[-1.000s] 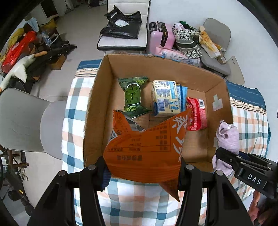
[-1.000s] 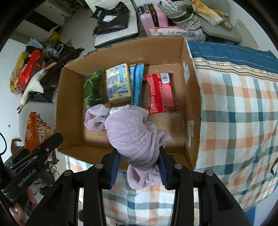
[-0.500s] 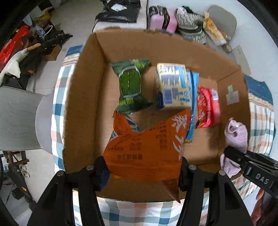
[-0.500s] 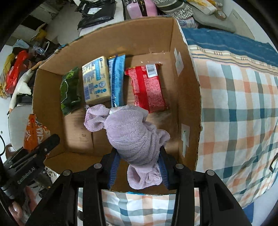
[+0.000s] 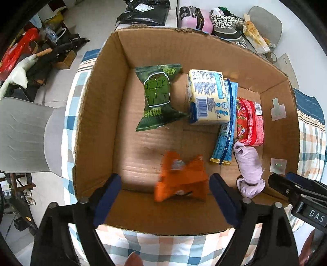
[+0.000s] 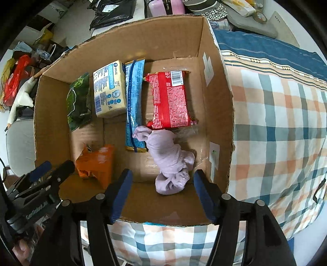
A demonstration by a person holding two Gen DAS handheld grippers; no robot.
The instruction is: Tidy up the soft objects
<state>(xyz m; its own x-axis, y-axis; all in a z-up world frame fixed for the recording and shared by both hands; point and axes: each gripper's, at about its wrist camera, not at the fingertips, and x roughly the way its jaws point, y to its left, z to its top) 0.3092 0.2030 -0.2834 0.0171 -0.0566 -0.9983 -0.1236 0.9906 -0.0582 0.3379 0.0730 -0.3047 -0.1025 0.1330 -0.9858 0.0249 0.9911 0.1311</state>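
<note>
An open cardboard box (image 5: pixel 98 126) sits on a surface covered with a plaid cloth (image 6: pixel 276 126) in blue, orange and white.

The left claw (image 5: pixel 165 196) hangs over the box's near edge with its blue-padded fingers (image 5: pixel 107 196) spread wide and holding nothing. Between and just beyond them, an orange snack bag (image 5: pixel 181 182) appears blurred above the box floor, touching neither finger; whether it rests on the floor cannot be told.

The right claw (image 6: pixel 162 194) is also over the near edge, toward the box's right side, its fingers (image 6: pixel 121 194) spread apart and empty. A bunched lilac cloth (image 6: pixel 169 161) lies on the box floor just ahead of it, its far end touching a red packet (image 6: pixel 169 102) and lying beside a long blue packet (image 6: pixel 133 106).

Along the far part of the box, from left to right, lie a green snack bag (image 5: pixel 156 96), a pale yellow and blue pack (image 5: pixel 206 98), the blue packet and the red packet, side by side and close together. The orange bag sits nearer, left of the lilac cloth and apart from it.

Beyond the box, a pink suitcase (image 5: pixel 194 18) and a black plastic bag (image 5: pixel 143 10) rest on the floor area, and a grey chair (image 5: pixel 22 135) stands to the left.
</note>
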